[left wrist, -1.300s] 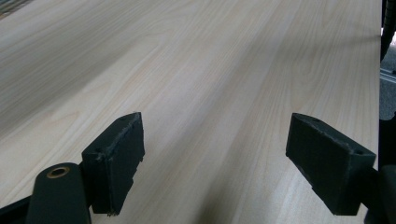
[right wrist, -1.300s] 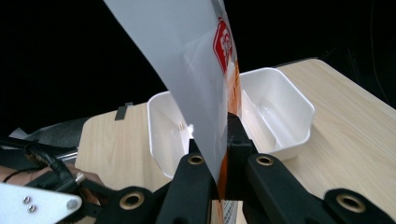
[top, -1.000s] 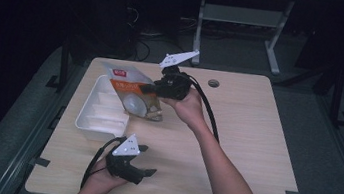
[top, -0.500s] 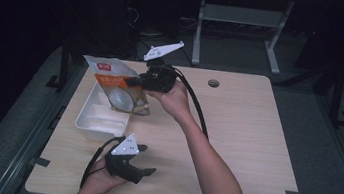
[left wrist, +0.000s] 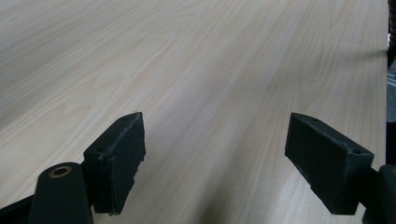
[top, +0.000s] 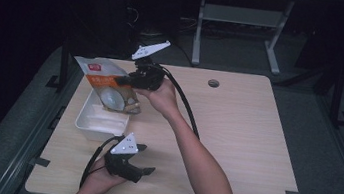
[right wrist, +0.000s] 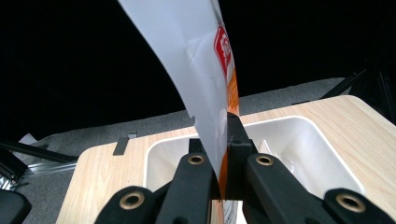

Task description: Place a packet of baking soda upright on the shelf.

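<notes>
Pouch [top: 106,86] hangs above the white tray [top: 87,121] because your right claw [top: 129,82] pinches its edge, while your left claw [top: 144,160] idles agape on the counter [top: 235,135].

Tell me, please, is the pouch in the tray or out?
Out: the right tool holds the pouch in the air above the tray.

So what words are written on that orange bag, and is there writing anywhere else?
Red badge on the bag: it has white marks, too blurred and cut off to read.
Orange front of the bag: print too small to read.
White tray: no writing visible.
Table: no writing visible.
The right gripper, which clamps the bag, carries no label.
</notes>
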Tool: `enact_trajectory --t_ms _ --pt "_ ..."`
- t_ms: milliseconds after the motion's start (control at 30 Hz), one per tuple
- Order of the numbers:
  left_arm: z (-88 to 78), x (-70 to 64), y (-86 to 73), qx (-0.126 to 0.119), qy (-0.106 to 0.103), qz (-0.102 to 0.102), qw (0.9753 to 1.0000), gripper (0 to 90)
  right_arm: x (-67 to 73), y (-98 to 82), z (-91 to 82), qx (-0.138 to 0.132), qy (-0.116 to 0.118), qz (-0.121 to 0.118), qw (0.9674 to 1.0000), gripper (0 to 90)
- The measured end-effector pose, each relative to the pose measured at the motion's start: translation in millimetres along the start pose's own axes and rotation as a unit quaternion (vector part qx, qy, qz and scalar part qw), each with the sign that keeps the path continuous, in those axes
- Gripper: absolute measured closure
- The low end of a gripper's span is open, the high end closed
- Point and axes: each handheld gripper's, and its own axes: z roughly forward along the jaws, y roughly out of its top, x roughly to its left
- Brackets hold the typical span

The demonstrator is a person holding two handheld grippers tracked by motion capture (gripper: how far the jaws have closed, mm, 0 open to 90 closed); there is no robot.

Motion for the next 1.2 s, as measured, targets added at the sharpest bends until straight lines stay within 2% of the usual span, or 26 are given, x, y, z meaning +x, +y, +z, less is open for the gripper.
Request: enact_trajectory --t_ms 167,400,633,1200 --pt "-0.6 1.1 -0.9 -0.001 0.001 -0.004 1.0 19.7 -5.1 -2.6 11.3 -0.001 0.001 0.005 1.0 89.7" --pt "0.4 1.9 -1.9 0.008 0.004 0.003 1.0 19.7 -11.0 -7.8 29.5 -0.005 0.007 0.013 0.9999 89.7" --pt "0.9 3.3 -2.9 0.01 0.002 -0.001 1.0 19.7 -13.1 -10.4 46.6 0.003 0.012 0.014 0.9998 89.7" --pt "1.4 3.9 -4.1 0.012 0.007 -0.007 0.9999 19.1 -18.2 -20.3 72.6 0.014 0.013 0.024 0.9995 89.7"
